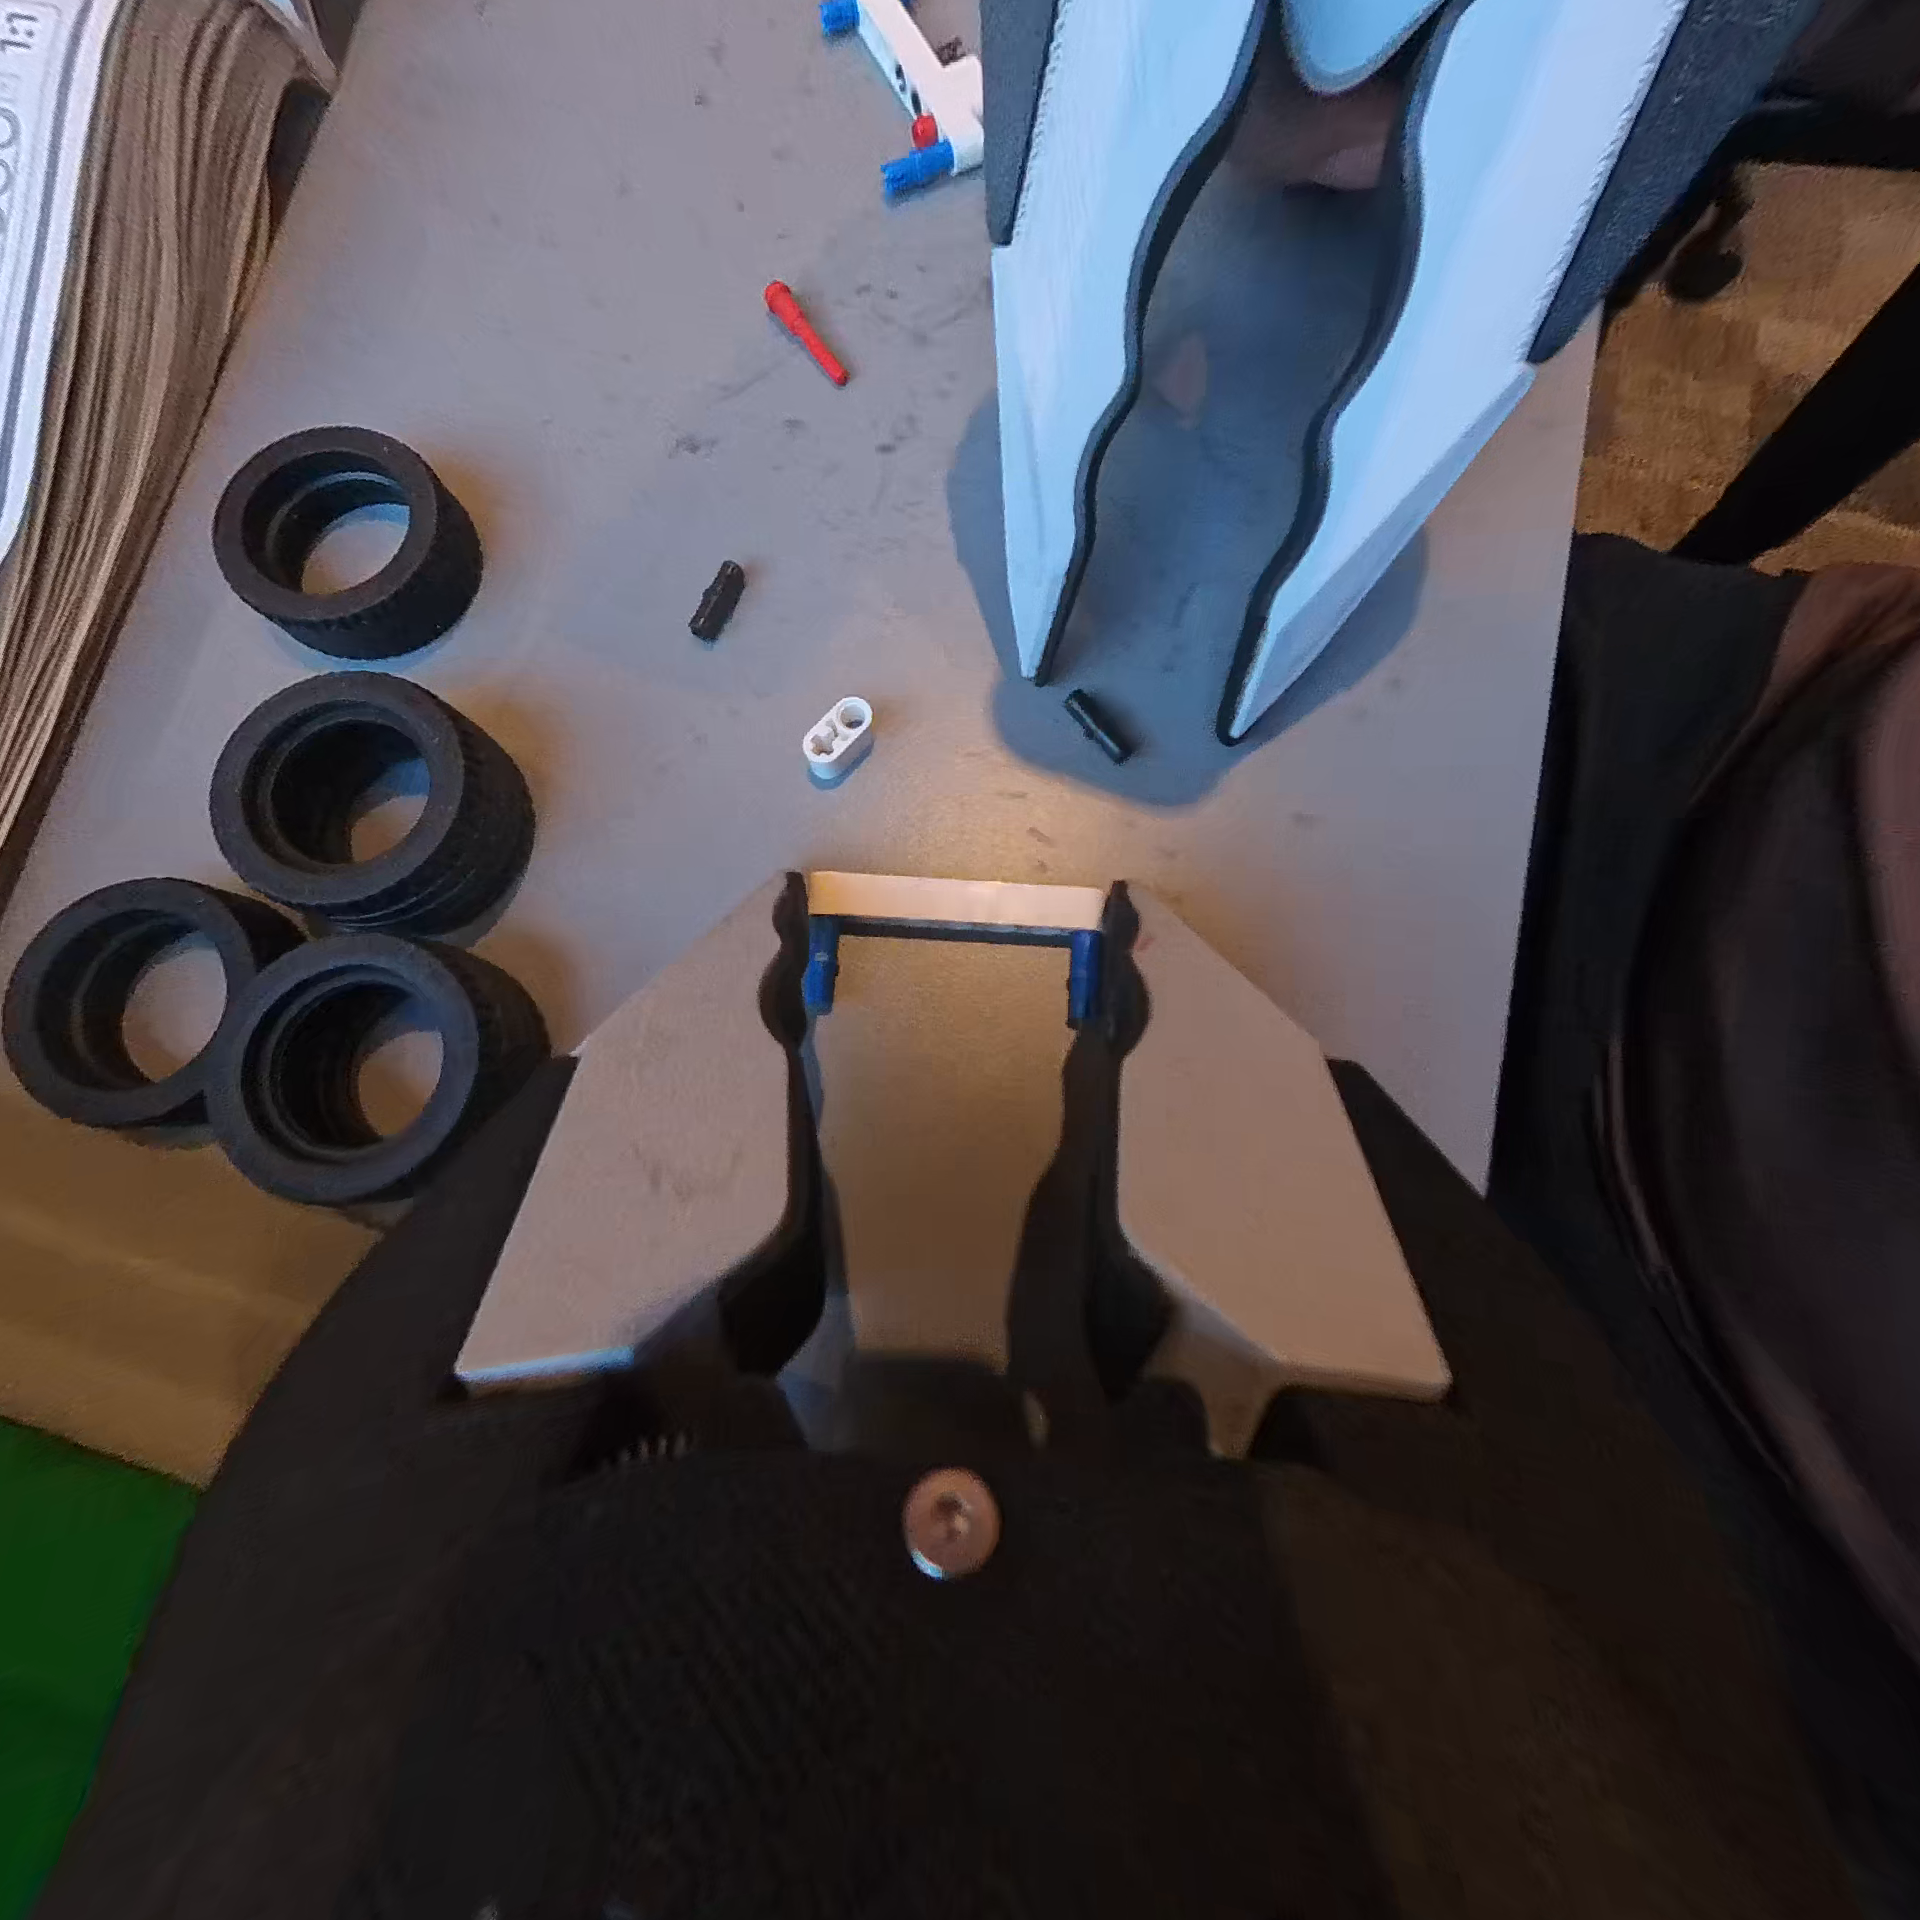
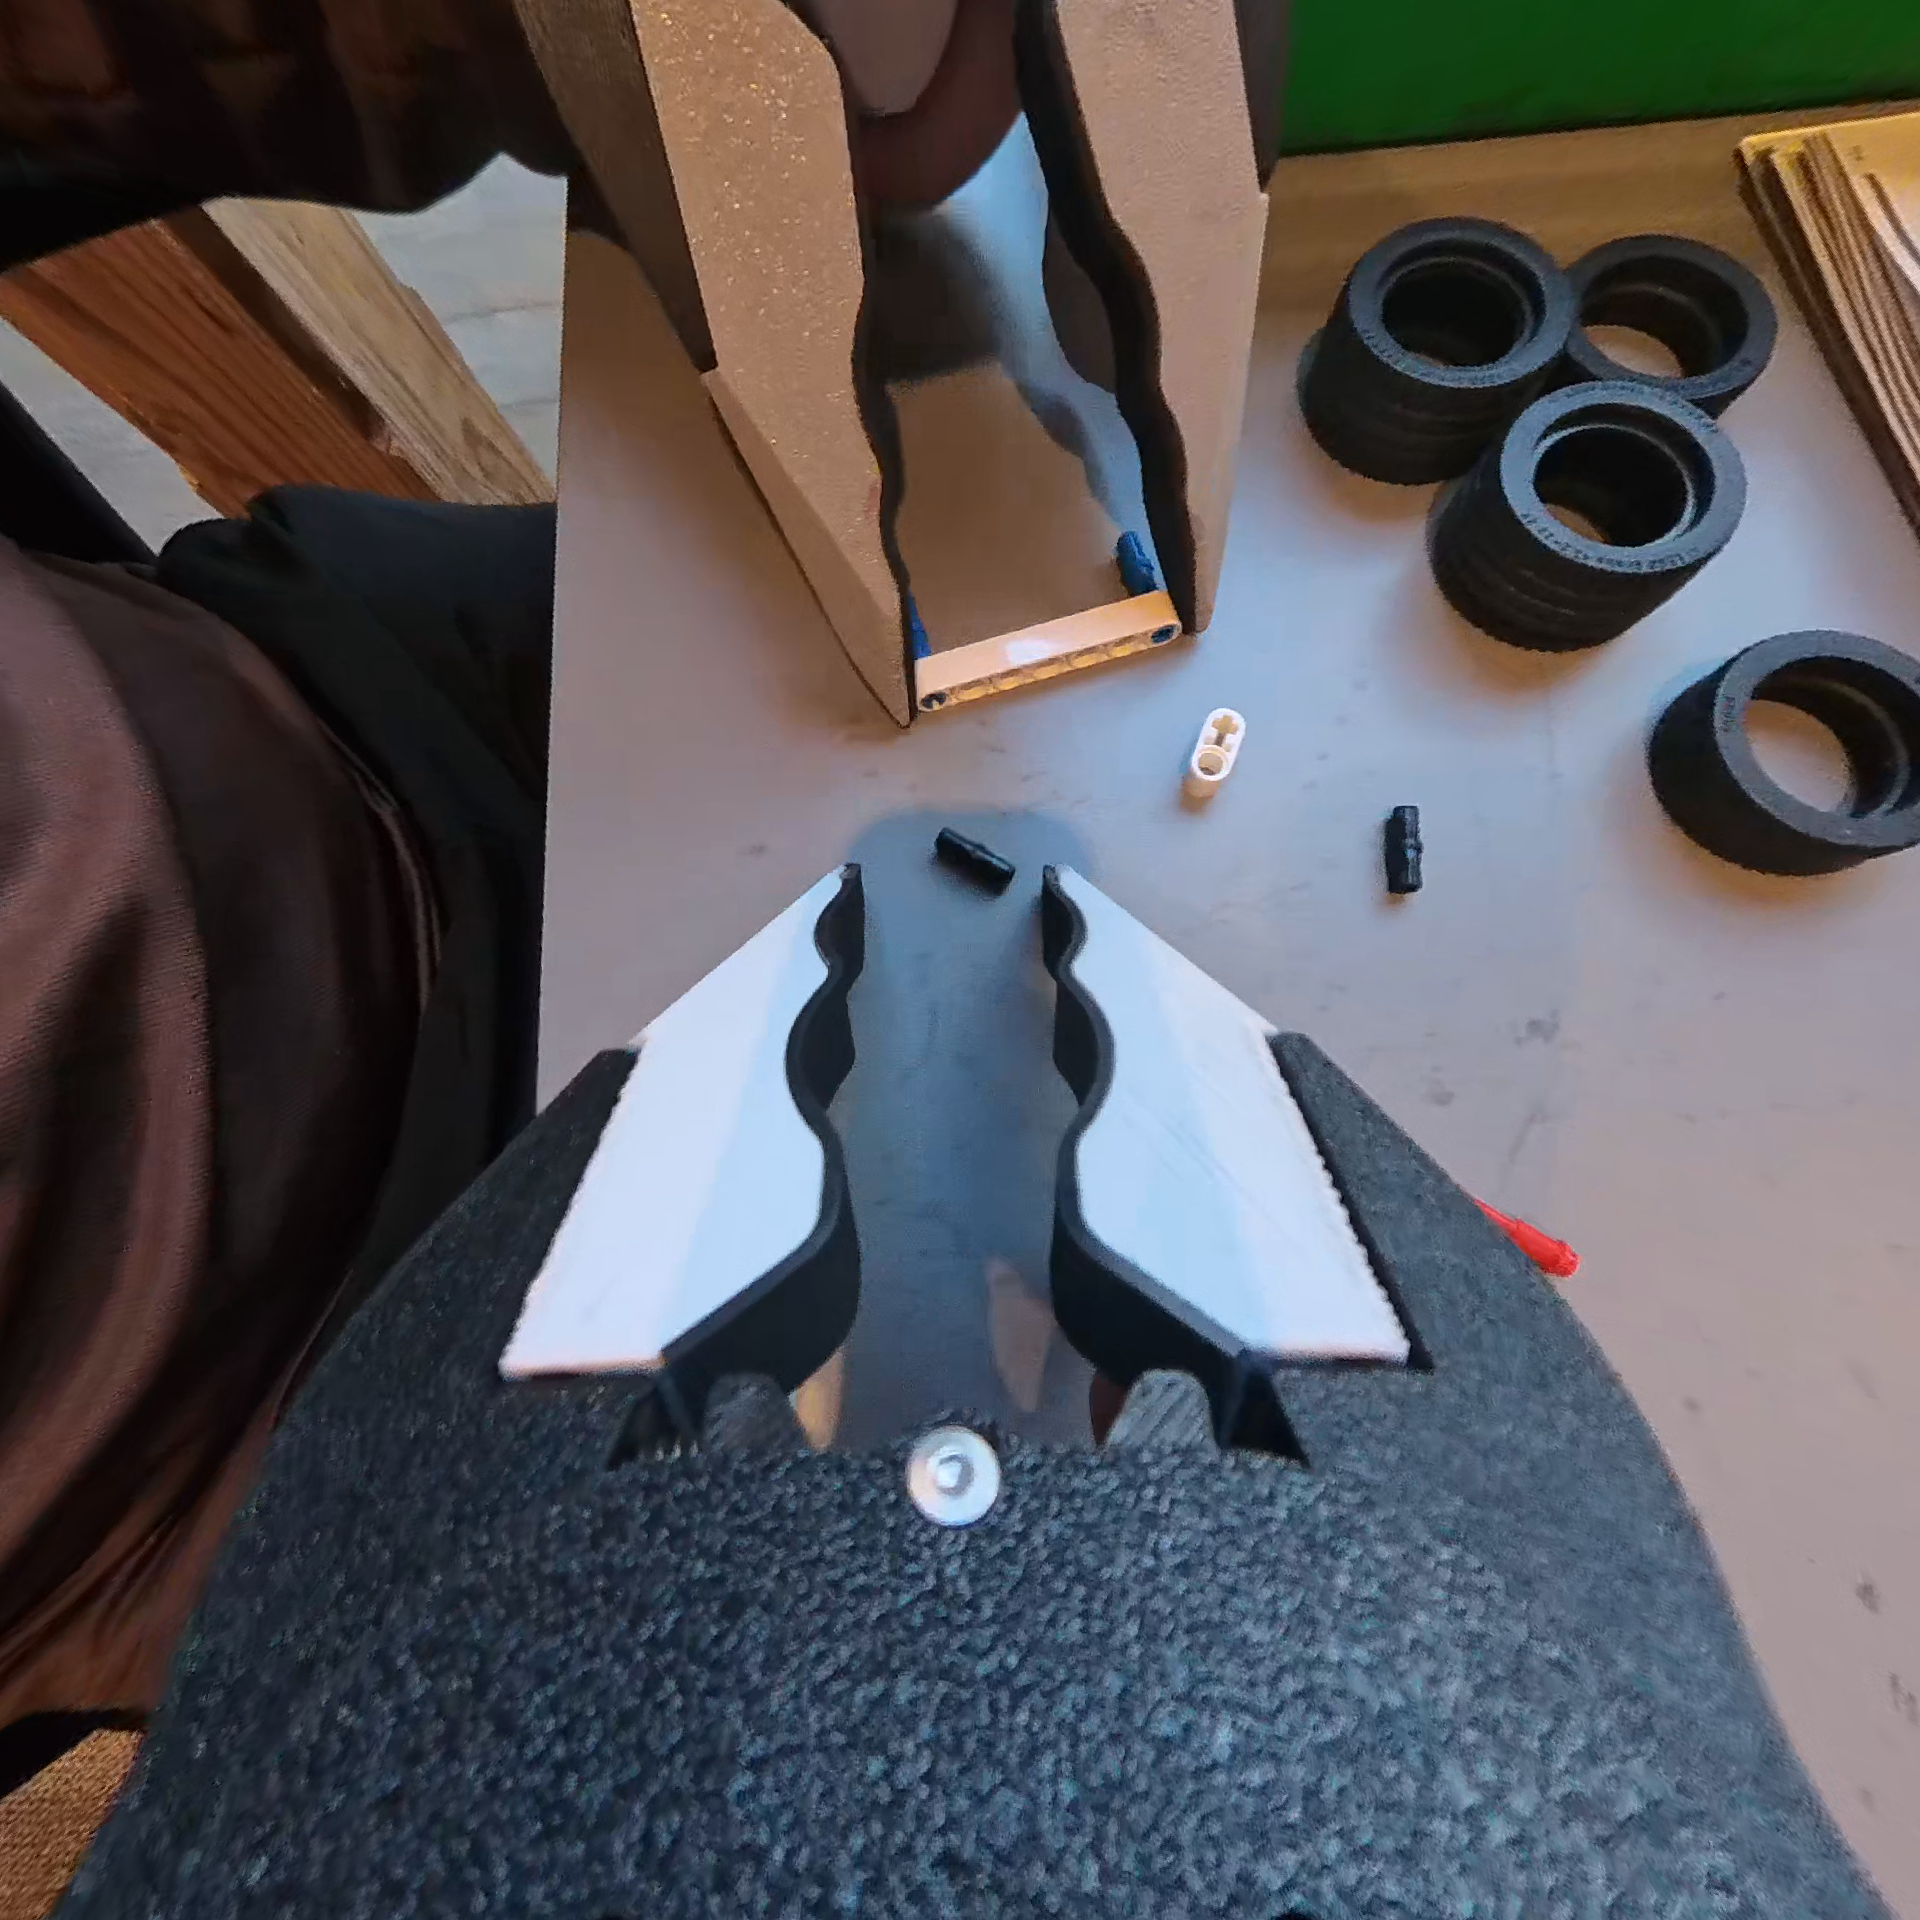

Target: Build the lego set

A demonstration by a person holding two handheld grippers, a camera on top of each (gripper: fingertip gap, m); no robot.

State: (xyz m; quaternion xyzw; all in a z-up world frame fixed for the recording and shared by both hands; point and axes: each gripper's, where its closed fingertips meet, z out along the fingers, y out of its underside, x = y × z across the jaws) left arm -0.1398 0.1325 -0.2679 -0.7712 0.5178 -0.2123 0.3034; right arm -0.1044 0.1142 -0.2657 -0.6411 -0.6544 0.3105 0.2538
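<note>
Closest to the lens in the left wrist view, the left gripper (image 1: 954, 935) is clamped across a white beam (image 1: 954, 891) that carries a blue pin (image 1: 821, 961) at each end, the fingers pressing on those pins. From the right wrist view the same beam (image 2: 1047, 660) sits just above the grey table (image 2: 1558, 1091), near its edge.

That table is scuffed with dark smudges. A brown-clothed lap (image 2: 208, 935) fills the space past the table edge, with wooden furniture (image 2: 312, 343) behind it and a green surface (image 2: 1610, 62) beyond the far side. A stack of brown sheets (image 1: 135, 364) lies at the table's border, topped by a printed page that is cut off by the frame.

The right gripper (image 2: 951, 883) hangs with its jaws apart, holding nothing; a short black pin (image 2: 974, 860) lies on the table just ahead of its tips. A small white connector (image 2: 1214, 753) rests nearby, a second black pin (image 2: 1404, 849) lies further out, and a red axle pin (image 1: 805, 332) is half hidden behind the gripper body in the right wrist view.

Four black tyres (image 1: 369, 800) sit loose in a cluster, two of them touching. A partly built white piece with blue and red pins (image 1: 914, 83) is cut off at the frame top and by the right gripper.

No box or tray shows; every part lies directly on the table.
</note>
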